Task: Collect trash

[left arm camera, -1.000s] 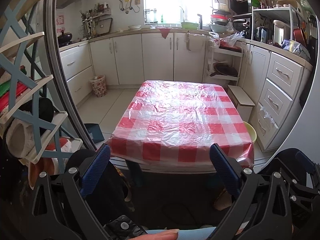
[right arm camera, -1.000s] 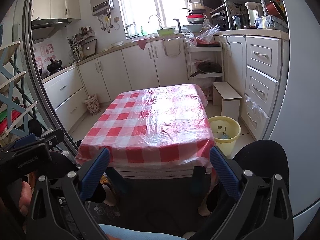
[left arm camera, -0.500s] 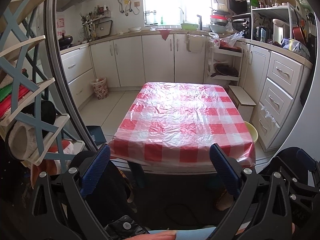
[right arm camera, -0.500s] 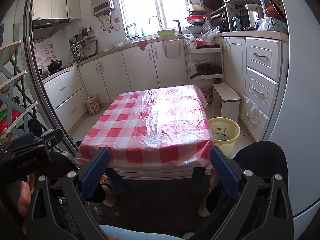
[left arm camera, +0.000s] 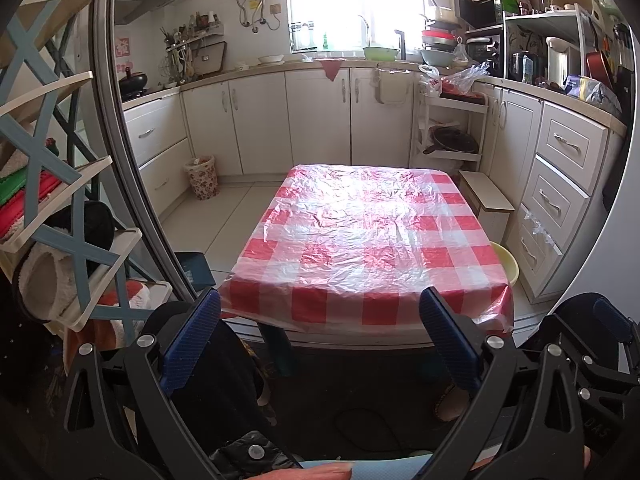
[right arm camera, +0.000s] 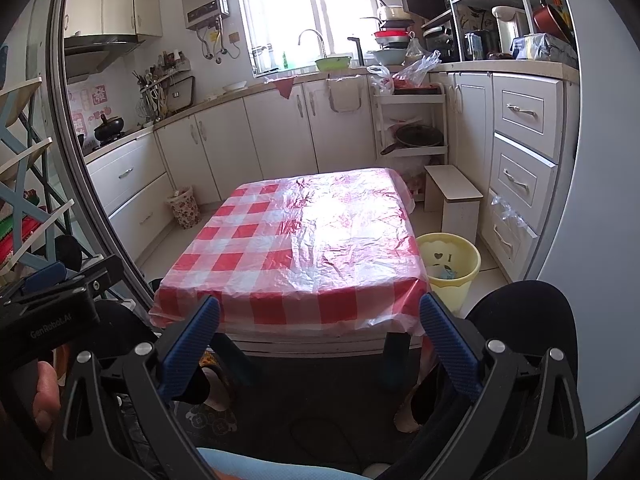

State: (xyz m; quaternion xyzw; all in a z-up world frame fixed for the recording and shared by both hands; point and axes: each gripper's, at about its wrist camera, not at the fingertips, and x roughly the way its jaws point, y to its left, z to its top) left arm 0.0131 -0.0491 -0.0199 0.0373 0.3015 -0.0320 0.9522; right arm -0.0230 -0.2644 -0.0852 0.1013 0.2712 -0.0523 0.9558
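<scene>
Nearest the lens, the left gripper point(left arm camera: 320, 304) is seen w/ its blue-padded fingers point(left arm camera: 192, 340) spread wide apart, nothing held between them; the right gripper point(right arm camera: 319, 305) is likewise seen splayed wide & empty, its blue fingers point(right arm camera: 448, 346) framing the near table edge. The left gripper's black body is also caught at the lower left of the right wrist view, gripped by a hand point(right arm camera: 42, 396). Just beyond the fingertips, a low table point(left arm camera: 368, 240) is covered w/ a red-and-white checked plastic cloth point(right arm camera: 296, 248), crinkled & glossy; no loose trash can be made out on top. Just beside the table's right edge, on the floor, a yellow waste bin point(right arm camera: 454, 270) is stood upright, w/ some bluish scraps visible inside. Past that, a small white stool point(right arm camera: 452, 196) is set by the drawer units. Further off at left, a floral-patterned basket point(left arm camera: 201, 176) is placed against the white cabinets. At the far wall, a sink counter & bright window point(left arm camera: 352, 0) are seen.
</scene>
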